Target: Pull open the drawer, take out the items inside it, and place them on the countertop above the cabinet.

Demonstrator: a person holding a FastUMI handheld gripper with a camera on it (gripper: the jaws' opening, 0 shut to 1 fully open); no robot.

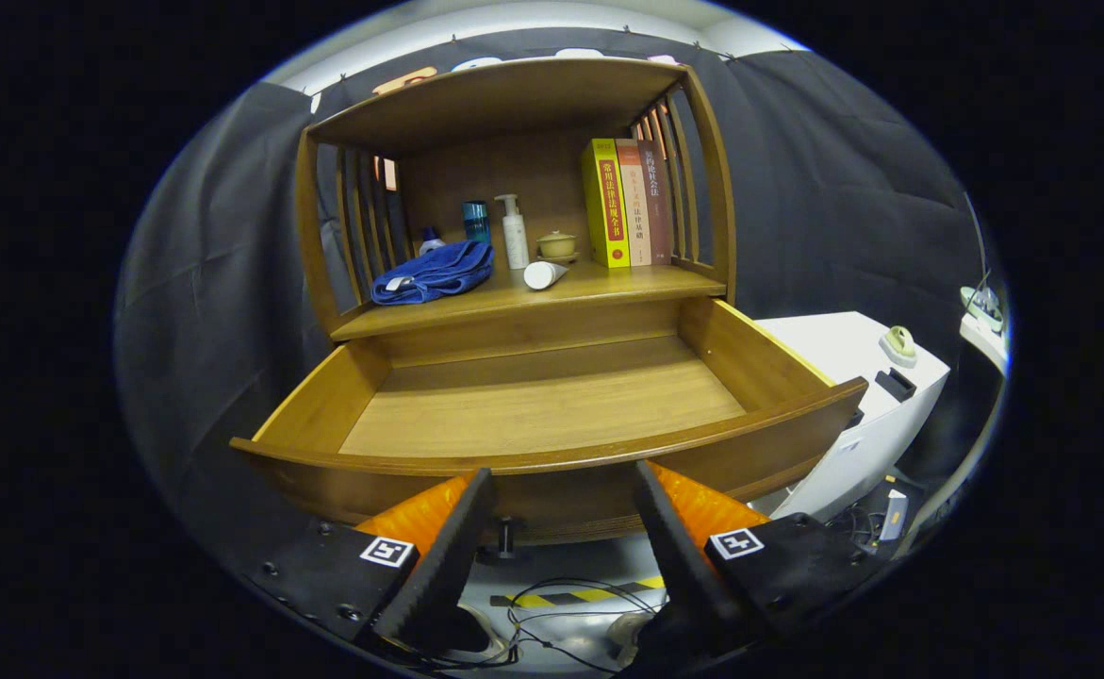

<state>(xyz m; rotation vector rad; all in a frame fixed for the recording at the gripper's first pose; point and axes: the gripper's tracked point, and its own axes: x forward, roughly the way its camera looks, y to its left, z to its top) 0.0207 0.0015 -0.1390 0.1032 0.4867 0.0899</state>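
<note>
The wooden drawer (542, 405) stands pulled open just ahead of my fingers, its bare floor showing nothing on it. On the countertop (608, 283) above it lie a folded blue towel (434, 272) and a white tube (544, 273) on its side. Behind them stand a white pump bottle (514, 231), a teal bottle (476, 222), a small lidded cup (556, 245) and three books (627, 203). My gripper (561, 490) is open with nothing between its fingers, its tips at the drawer's front panel. The drawer knob (506, 538) sits between the fingers, below the tips.
A white box-like unit (867, 405) with small devices on top stands to the right of the cabinet. Cables and a black-yellow striped tape (575, 596) lie on the floor below the drawer. Slatted sides and a top board enclose the countertop.
</note>
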